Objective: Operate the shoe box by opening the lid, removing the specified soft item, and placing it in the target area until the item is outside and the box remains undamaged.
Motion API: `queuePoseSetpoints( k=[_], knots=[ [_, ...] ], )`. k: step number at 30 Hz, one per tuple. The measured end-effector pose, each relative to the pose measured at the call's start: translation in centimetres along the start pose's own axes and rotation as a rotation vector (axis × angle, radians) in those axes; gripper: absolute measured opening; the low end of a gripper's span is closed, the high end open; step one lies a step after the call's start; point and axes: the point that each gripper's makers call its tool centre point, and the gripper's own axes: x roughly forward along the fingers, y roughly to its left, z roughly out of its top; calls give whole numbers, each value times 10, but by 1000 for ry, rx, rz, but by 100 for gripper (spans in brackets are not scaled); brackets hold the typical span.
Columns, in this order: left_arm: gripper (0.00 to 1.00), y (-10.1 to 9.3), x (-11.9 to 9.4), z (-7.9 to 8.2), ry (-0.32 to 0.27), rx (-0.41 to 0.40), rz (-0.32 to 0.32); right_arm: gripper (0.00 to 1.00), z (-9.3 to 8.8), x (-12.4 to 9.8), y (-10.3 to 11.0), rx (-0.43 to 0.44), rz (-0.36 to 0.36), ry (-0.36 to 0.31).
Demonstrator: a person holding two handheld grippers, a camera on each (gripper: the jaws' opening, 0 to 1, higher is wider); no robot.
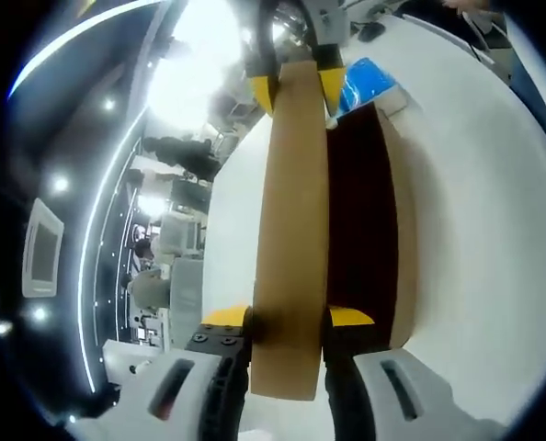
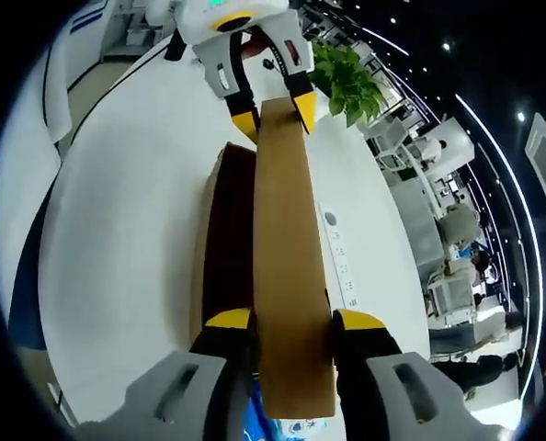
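Left hand-held gripper clamps near end of lid; right hand-held gripper clamps opposite end. Box open on white surface.

Grey-white grippers, black inner jaws, yellow fingertips

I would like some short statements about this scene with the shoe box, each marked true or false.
1. Both hand-held grippers grip the brown lid, one at each end. True: left hand-held gripper, right hand-held gripper.
2. The lid lies flat and closed on the shoe box. False: it is lifted, and the dark inside shows.
3. The box stands on a white table. True.
4. The fingertips are red. False: yellow.
5. A green plant stands beyond the box. True.
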Motion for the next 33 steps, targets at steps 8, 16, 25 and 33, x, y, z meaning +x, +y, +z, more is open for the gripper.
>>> queuePoseSetpoints(
  k=[8,16,25,33],
  knots=[
    [30,-10,1,-2,0,15,21,32,-3,5,8,-21,-51,4],
    [30,-17,2,-3,-3,7,26,32,-6,8,14,-43,-78,10],
    [30,-24,4,-5,-7,9,27,32,-7,10,19,-59,-106,18],
    [31,-29,6,-5,-15,-21,9,32,-9,11,25,-68,-119,15]
  ],
)
